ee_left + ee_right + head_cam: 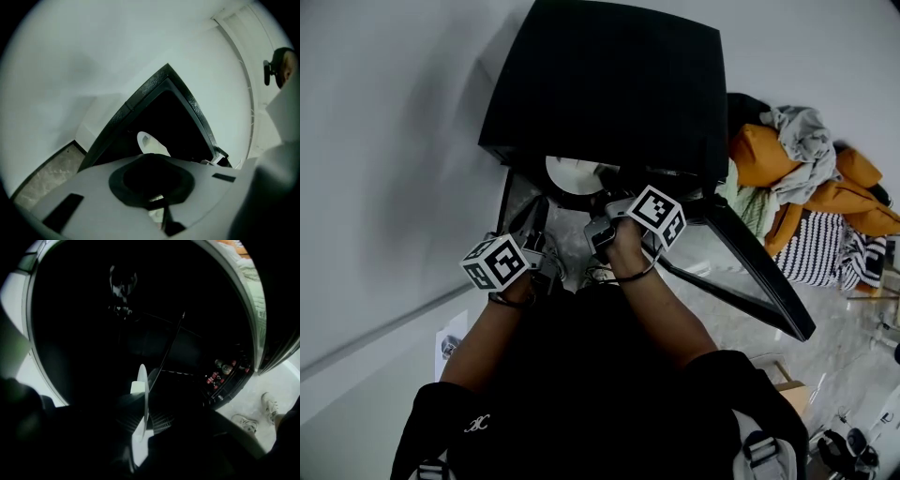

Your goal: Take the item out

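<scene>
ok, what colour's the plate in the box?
White. The plate shows best in the head view, inside the black box.

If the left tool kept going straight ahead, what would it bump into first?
Probably the white plate just inside the black box. The left tool points right at it, though how far off is hard to tell.

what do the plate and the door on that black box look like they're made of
Plate: plain white, smooth and thin-edged with a soft sheen; probably glazed ceramic, though melamine can't be ruled out. Door: a see-through, reflective pane in a black frame, so likely glass; the frame could be plastic or painted metal.
</scene>
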